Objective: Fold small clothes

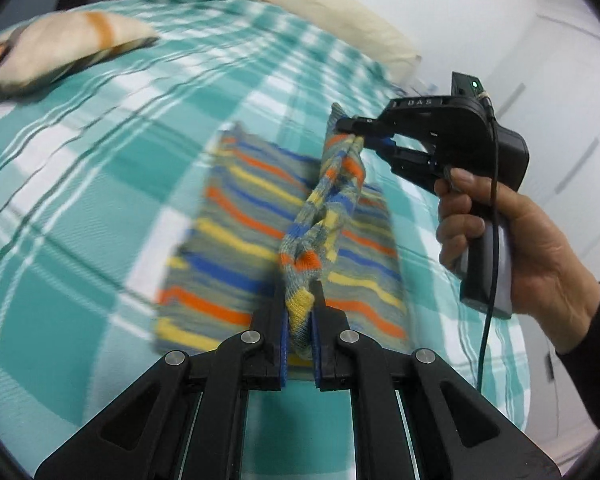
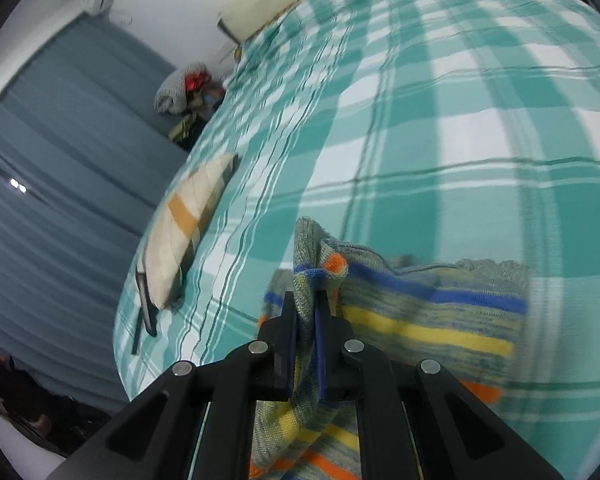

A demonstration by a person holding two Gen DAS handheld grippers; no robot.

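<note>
I have the striped knit garment (image 1: 236, 240) pinched at two places along one edge, and between my grips that edge is raised off the teal checked bedspread (image 1: 80, 152) in a bunched, twisted ridge, while the rest of the piece lies flat on the bed beneath it. My left gripper (image 1: 299, 312) is clenched on the near end, a yellow stripe squeezed between its blue pads; my right gripper (image 1: 354, 130), seen from the left wrist camera with my right hand (image 1: 500, 240) on its handle, is clamped on the far end of the same edge. From the right wrist view the right gripper (image 2: 306, 312) bites a grey and blue fold, with fabric spilling below and to the right. I judge this knit to be light, soft and stretchy: it sags and ropes up between the grips rather than holding a line, so it needs gentle tension, not a hard pull. The ribbed edge is the sensible place to hold, near the corners, since a thin pinch could slip out of the pads. A cream pillow (image 1: 60, 48) lies well apart, farther up the bed.
</note>
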